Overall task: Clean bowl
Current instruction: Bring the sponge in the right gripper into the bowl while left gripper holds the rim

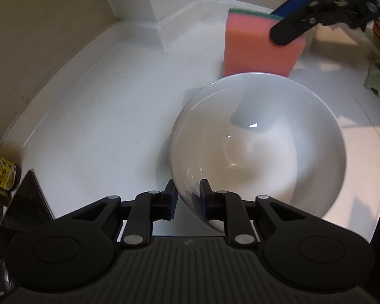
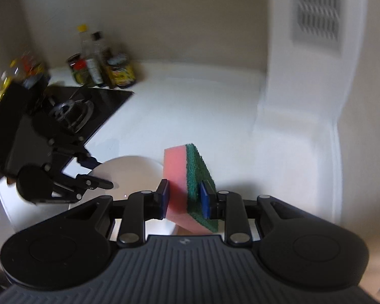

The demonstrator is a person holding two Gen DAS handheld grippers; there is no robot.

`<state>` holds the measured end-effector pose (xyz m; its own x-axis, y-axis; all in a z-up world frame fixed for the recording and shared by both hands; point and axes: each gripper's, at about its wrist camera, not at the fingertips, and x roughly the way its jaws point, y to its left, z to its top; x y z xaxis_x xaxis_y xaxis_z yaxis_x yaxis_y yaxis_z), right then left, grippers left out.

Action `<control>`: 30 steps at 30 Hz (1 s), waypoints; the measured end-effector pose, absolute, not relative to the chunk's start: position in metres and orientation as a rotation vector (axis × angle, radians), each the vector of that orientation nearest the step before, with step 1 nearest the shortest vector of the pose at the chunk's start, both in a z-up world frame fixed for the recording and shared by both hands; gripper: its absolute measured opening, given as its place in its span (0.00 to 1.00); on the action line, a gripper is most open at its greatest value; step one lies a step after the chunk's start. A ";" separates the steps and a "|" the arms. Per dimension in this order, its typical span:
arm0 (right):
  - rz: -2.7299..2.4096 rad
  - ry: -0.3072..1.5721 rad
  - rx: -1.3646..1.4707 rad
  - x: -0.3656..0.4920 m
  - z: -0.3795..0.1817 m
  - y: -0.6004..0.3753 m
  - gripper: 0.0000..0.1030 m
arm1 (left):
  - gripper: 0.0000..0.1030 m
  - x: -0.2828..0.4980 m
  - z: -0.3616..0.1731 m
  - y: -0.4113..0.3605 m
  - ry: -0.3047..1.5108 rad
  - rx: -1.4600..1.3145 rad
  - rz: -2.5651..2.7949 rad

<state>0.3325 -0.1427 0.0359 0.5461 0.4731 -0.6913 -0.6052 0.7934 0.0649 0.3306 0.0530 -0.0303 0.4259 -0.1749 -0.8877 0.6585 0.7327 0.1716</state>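
The left wrist view is taken from just behind the left gripper (image 1: 188, 197), angled down onto the glossy white ceramic bowl (image 1: 260, 147) close below, with the white countertop (image 1: 93, 116) and wall corner beyond. The right wrist view is taken from behind the right gripper (image 2: 184, 200), facing the black gas stove (image 2: 70, 111). Bowl (image 2: 134, 174), pink-and-green rectangular sponge (image 2: 187, 185) (image 1: 260, 48) and countertop are shared.

White bowl (image 1: 258, 141), pink-green sponge (image 2: 187, 185)
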 end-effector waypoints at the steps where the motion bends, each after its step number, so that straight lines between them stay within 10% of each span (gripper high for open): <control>1: 0.656 0.718 -0.234 0.325 0.041 -0.139 0.21 | 0.20 0.331 -0.030 0.054 1.008 0.542 -0.554; 30: 1.175 0.191 -1.083 0.141 0.009 -0.079 0.19 | 0.14 0.347 -0.038 0.065 1.048 0.447 -0.542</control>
